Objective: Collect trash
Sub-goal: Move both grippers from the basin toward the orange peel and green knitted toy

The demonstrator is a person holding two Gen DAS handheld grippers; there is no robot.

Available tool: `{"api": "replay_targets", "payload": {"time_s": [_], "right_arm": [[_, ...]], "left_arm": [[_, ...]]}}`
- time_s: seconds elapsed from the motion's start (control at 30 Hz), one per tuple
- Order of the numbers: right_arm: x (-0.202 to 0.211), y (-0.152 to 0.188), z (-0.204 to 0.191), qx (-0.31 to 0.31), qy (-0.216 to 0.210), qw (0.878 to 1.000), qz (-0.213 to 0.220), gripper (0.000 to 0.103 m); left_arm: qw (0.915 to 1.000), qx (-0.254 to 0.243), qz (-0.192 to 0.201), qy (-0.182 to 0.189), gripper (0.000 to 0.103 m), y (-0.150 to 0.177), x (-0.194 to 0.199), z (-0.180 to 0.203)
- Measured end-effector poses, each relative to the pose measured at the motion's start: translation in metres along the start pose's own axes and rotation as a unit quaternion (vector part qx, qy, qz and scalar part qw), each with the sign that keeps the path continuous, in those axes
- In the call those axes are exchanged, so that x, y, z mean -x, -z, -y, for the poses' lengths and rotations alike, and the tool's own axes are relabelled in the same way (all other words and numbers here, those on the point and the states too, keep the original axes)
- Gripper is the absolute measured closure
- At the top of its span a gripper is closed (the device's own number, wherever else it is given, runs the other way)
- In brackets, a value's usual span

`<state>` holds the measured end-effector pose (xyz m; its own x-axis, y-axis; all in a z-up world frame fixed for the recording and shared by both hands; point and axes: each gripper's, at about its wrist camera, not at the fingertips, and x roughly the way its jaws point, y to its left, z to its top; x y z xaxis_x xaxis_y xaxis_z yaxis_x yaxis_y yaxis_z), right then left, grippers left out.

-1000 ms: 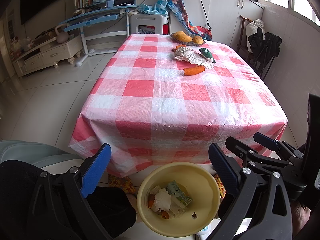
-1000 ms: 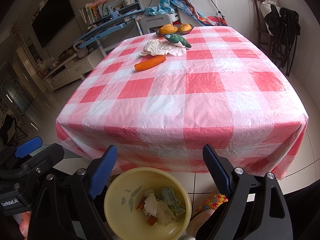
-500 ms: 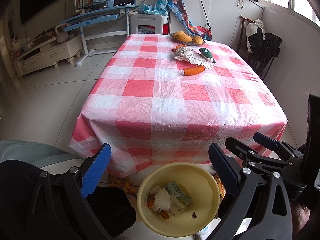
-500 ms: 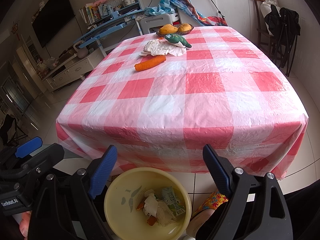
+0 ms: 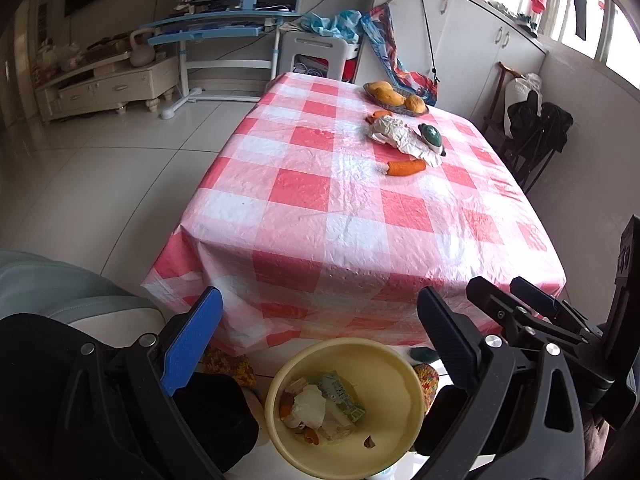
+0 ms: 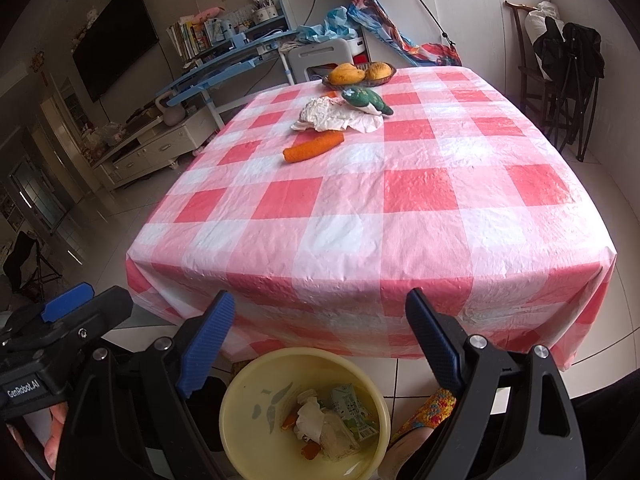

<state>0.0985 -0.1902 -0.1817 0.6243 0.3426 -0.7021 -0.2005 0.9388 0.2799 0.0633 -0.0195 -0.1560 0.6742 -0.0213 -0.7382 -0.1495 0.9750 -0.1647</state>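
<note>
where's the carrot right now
The carrot lies on the checked tablecloth toward the table's far end, just in front of the crumpled white paper, left of centre in the right wrist view.

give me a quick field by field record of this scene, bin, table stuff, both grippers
bin: yellow bin on the floor at the near end of the table
in bin: small carton, crumpled tissue, orange scraps
table: red and white checked cloth
on table, far end: carrot, crumpled paper, green toy, fruit bowl
left gripper: fingers apart, nothing between them, above the bin
right gripper: fingers apart, nothing between them, above the bin
</note>
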Motion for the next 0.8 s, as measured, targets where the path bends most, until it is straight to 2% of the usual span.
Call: {"api": "replay_targets", "payload": {"time_s": [0.17, 0.33, 0.43, 0.6, 0.8], "right_arm": [[-0.004, -0.022, 0.005, -0.005, -0.007, 1.0, 0.009, 0.019], [-0.021, -0.053, 0.009, 0.007, -0.004, 1.0, 0.009, 0.019], [-0.031, -0.078, 0.015, 0.011, -0.005, 1.0, 0.011, 0.019], [-0.05, -0.121, 0.031, 0.016, -0.003, 1.0, -0.003, 0.019], [-0.082, -0.152, 0.045, 0.035, 0.005, 0.999, -0.025, 0.019]], "left_arm": [[0.9998, 0.019, 0.007, 0.005, 0.009, -0.013, 0.006, -0.012], [0.9998, -0.001, 0.01, 0.015, 0.009, -0.035, -0.002, -0.003], [0.9985, -0.044, 0.013, 0.029, 0.009, -0.054, -0.014, 0.015], [0.9909, -0.132, 0.007, 0.027, 0.009, -0.08, -0.052, 0.056], [0.9821, -0.185, -0.006, 0.033, 0.015, -0.106, -0.104, 0.09]]}}
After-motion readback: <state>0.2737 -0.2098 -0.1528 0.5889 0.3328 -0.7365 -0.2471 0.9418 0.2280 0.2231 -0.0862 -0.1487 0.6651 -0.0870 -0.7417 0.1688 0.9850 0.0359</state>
